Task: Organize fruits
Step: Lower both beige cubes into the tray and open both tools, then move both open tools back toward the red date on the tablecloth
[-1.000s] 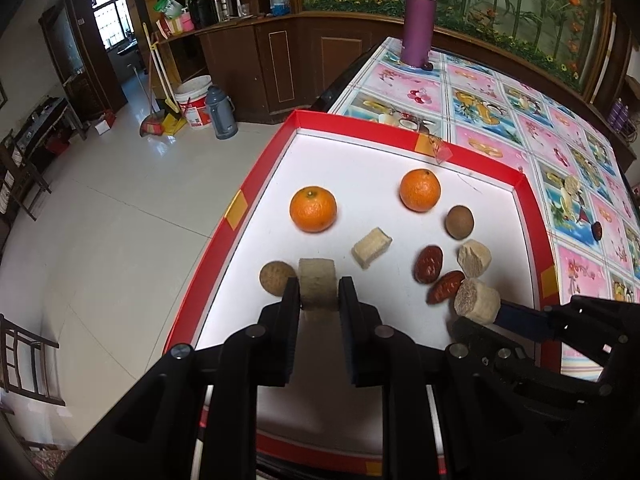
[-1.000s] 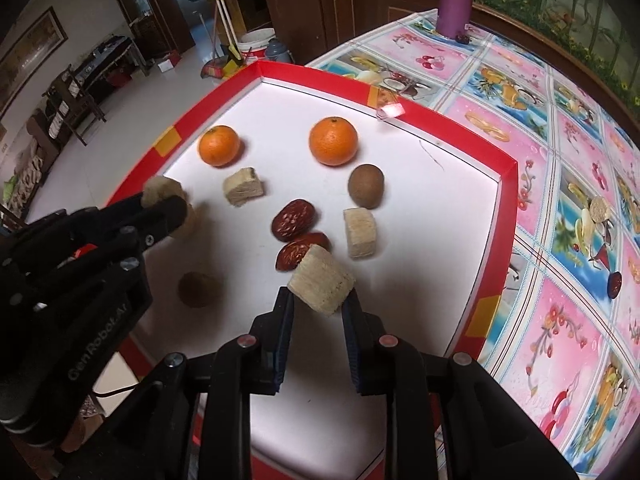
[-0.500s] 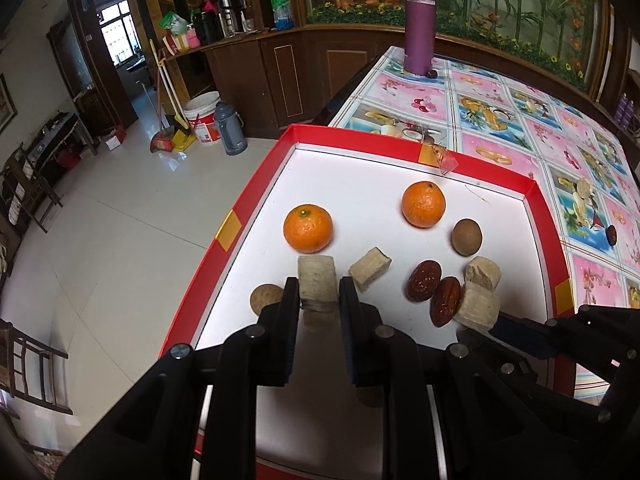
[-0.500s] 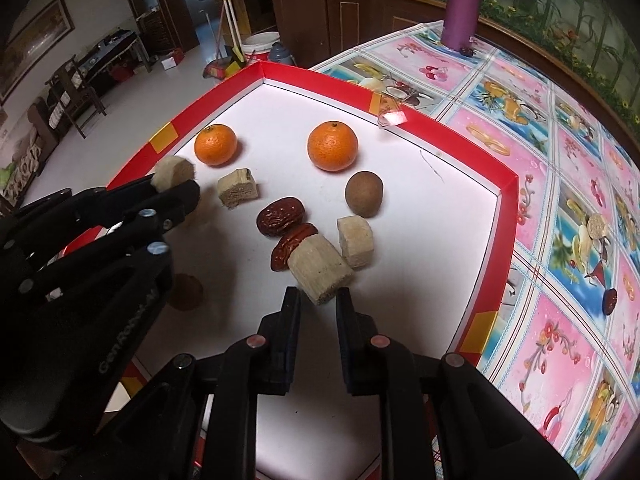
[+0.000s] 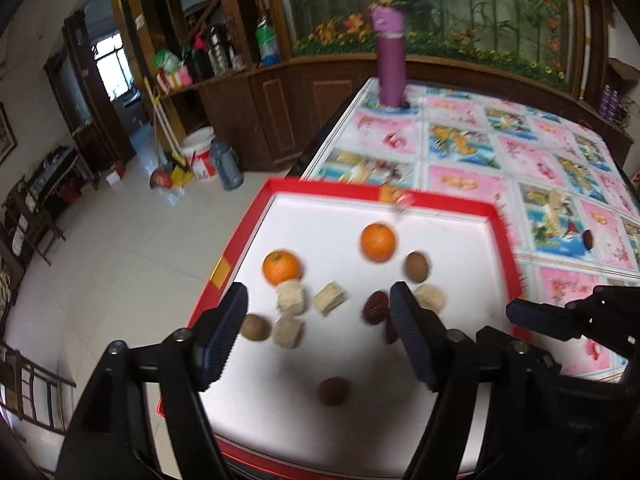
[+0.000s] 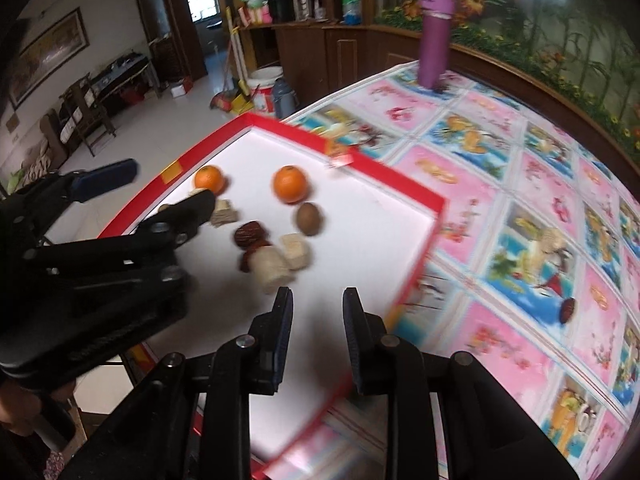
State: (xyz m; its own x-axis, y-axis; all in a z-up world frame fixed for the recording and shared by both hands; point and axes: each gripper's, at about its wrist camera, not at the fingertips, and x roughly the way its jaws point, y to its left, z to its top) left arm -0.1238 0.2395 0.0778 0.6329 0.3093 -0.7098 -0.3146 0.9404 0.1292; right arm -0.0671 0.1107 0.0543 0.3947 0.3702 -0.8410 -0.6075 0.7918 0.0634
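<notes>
A red-rimmed white tray [image 5: 497,220] holds two oranges [image 5: 281,267] [image 5: 377,242], brown kiwi-like fruits [image 5: 417,267], red dates [image 5: 375,306] and several beige cut chunks [image 5: 291,299]. My left gripper [image 5: 318,330] is open wide and empty above the tray's near part. One chunk [image 5: 287,331] lies below it beside a brown fruit [image 5: 255,327]. My right gripper [image 6: 317,306] is open and empty. A beige chunk [image 6: 271,269] lies just ahead of it next to the dates [image 6: 249,235]. The left gripper shows at the left of the right wrist view [image 6: 132,196].
The tray [image 6: 434,204] sits on a table with a pink picture-tile cloth [image 6: 520,208]. A purple bottle [image 5: 390,60] stands at the table's far end. A dark date [image 5: 588,239] lies on the cloth. The floor drops off left of the tray.
Both grippers have opened and let go of their beige chunks, which now lie on the tray. Both grippers have pulled back and up from the tray.
</notes>
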